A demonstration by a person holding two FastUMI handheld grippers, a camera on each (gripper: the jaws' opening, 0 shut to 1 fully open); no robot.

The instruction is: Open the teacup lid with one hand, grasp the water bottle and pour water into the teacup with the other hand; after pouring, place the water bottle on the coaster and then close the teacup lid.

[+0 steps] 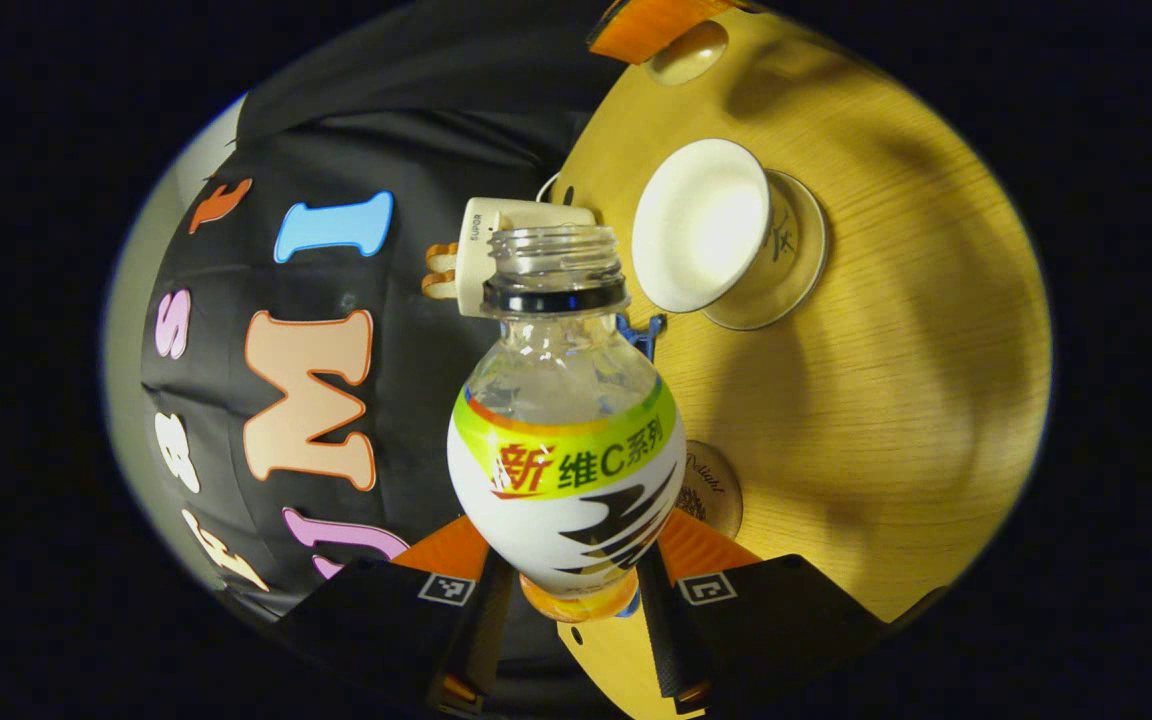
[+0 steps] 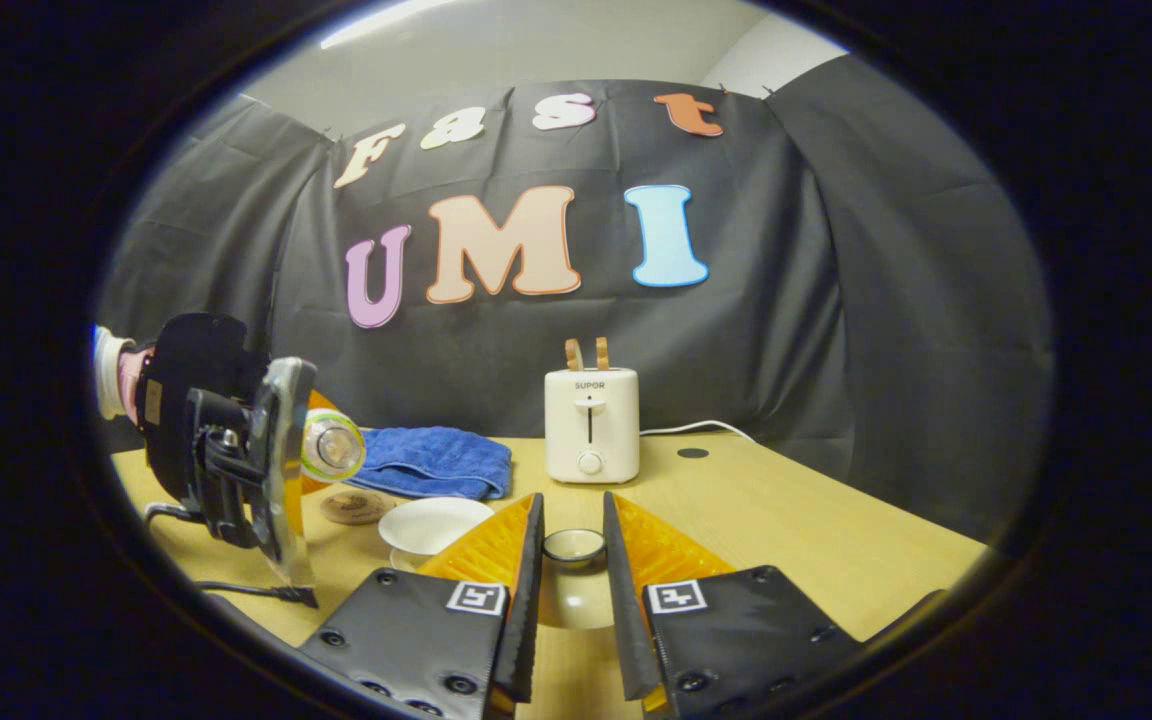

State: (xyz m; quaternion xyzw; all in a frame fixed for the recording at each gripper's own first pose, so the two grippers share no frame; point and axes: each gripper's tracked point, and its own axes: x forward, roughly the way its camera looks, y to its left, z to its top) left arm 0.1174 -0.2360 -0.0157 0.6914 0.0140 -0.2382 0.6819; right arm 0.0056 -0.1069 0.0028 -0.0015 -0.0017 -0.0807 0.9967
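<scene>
- So the table [image 2: 786,520] is the big backdrop. In the left gripper view it runs up the right side past the jaws because that gripper is rolled over for the pour; in the right gripper view it lies level ahead of the jaws.
- Water bottle [image 1: 566,440]: clamped between the left gripper's [image 1: 576,590] two fingers at its lower body, neck pointing away from the jaws, cap off. I'd say we're at the tipping stage, no stream visible yet.
- Teacup [image 1: 711,230]: open, white inside, on its glass saucer, up and to the right of the bottle mouth. To pour well, I'd bring the mouth over the cup's rim first, then roll slowly so it doesn't glug over the side.
- Right gripper [image 2: 573,560]: fingers closed on the teacup lid [image 2: 574,546] by its small knob, the lid hanging right between the tips. Keep it parked clear of the cup until the bottle is down.
- Coaster [image 2: 356,506]: small wooden disc left of the right jaws, near the cup. That's the bottle's landing spot.
- View differences: the right gripper view gives the outside look at the left gripper and the bottle's open mouth tilted toward the cup; the left one gives the inside of the cup.
</scene>
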